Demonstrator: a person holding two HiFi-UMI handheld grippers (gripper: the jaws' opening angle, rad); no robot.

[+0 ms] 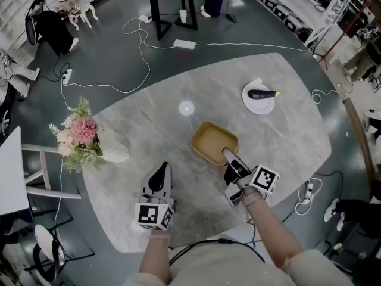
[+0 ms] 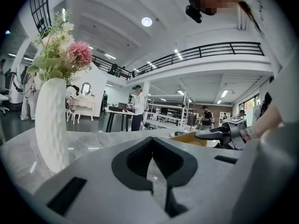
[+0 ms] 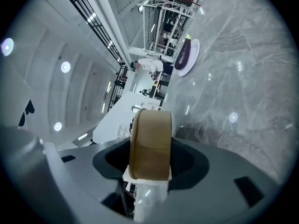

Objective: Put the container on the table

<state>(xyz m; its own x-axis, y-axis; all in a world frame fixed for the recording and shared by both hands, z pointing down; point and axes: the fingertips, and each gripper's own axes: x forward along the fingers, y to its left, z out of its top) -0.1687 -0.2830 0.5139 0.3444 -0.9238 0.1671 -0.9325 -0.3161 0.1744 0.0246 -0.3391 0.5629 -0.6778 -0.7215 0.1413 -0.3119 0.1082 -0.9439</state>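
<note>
The tan square container (image 1: 209, 140) is at the middle of the grey marble table (image 1: 286, 136), low over it or resting on it; I cannot tell which. My right gripper (image 1: 229, 157) is shut on its near right wall, one finger inside and one outside. In the right gripper view the tan wall (image 3: 150, 143) stands clamped between the jaws, with the picture rolled sideways. My left gripper (image 1: 159, 174) rests to the container's left, near the front edge, shut and holding nothing. In the left gripper view the container (image 2: 191, 137) and the right gripper (image 2: 219, 133) show at right.
A white plate with an eggplant (image 1: 260, 97) lies at the table's far right. A white vase of flowers (image 1: 83, 137) stands at the left edge, close beside the left gripper (image 2: 51, 120). Cables run over the floor beyond the table.
</note>
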